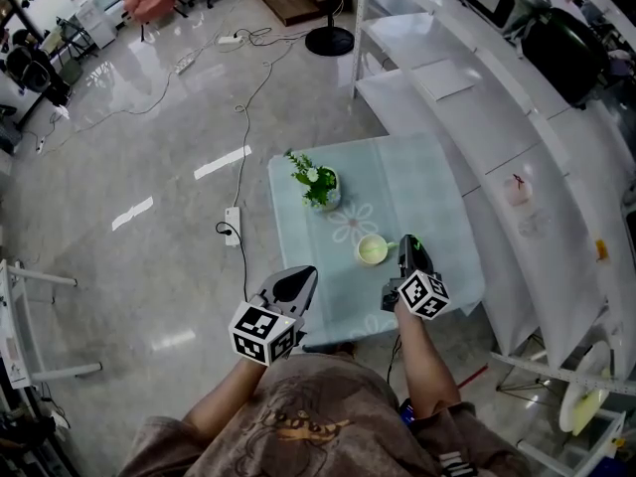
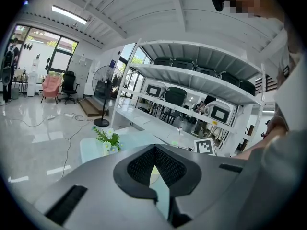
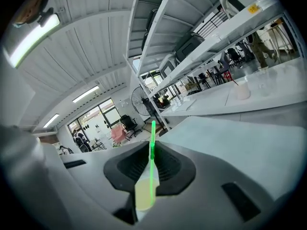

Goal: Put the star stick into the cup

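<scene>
A pale green cup (image 1: 373, 250) stands on the light blue table (image 1: 427, 182), near its front edge. My right gripper (image 1: 408, 254) is just right of the cup, shut on the thin green star stick (image 1: 413, 241). In the right gripper view the star stick (image 3: 152, 143) stands upright between the jaw tips of the right gripper (image 3: 151, 151), and the cup (image 3: 144, 195) shows below through the gap. The stick's star end is hidden. My left gripper (image 1: 301, 282) is at the table's front left corner, shut and holding nothing; in its own view the left gripper (image 2: 154, 150) points toward the shelves.
A small pot of white flowers (image 1: 318, 182) sits at the table's far left. White shelving (image 1: 497, 117) with appliances runs along the right. A power strip (image 1: 232, 225) and cables lie on the glossy floor to the left of the table.
</scene>
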Tool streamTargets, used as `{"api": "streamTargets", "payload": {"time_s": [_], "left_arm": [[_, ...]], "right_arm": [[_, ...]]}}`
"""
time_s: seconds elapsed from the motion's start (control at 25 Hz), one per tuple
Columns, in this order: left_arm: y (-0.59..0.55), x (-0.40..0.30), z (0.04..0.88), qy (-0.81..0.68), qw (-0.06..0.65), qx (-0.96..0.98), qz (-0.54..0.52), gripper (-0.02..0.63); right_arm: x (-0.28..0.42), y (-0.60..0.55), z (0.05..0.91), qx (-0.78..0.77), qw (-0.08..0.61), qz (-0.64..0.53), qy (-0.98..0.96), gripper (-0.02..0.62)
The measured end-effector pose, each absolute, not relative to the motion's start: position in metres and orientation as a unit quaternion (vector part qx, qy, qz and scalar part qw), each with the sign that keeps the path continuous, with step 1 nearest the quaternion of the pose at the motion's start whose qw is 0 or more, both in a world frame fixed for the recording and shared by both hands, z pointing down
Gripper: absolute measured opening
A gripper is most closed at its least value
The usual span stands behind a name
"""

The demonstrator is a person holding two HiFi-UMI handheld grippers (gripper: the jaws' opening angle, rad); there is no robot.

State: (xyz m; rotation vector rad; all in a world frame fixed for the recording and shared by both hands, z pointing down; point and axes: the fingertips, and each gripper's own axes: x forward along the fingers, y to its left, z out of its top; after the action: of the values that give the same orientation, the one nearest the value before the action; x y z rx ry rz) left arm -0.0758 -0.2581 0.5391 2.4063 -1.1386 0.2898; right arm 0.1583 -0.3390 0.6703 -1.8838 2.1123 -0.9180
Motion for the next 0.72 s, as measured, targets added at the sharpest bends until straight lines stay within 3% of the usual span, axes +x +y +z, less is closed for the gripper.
{"api": "streamTargets", "payload": {"time_s": [0.72], "left_arm": [[-0.251, -0.066, 0.545, -0.393, 0.251, 0.878, 0.108, 0.02]], "right_arm": [[0.174, -0.332, 0.688, -0.62, 0.066, -0.333, 0.707, 0.114]]}}
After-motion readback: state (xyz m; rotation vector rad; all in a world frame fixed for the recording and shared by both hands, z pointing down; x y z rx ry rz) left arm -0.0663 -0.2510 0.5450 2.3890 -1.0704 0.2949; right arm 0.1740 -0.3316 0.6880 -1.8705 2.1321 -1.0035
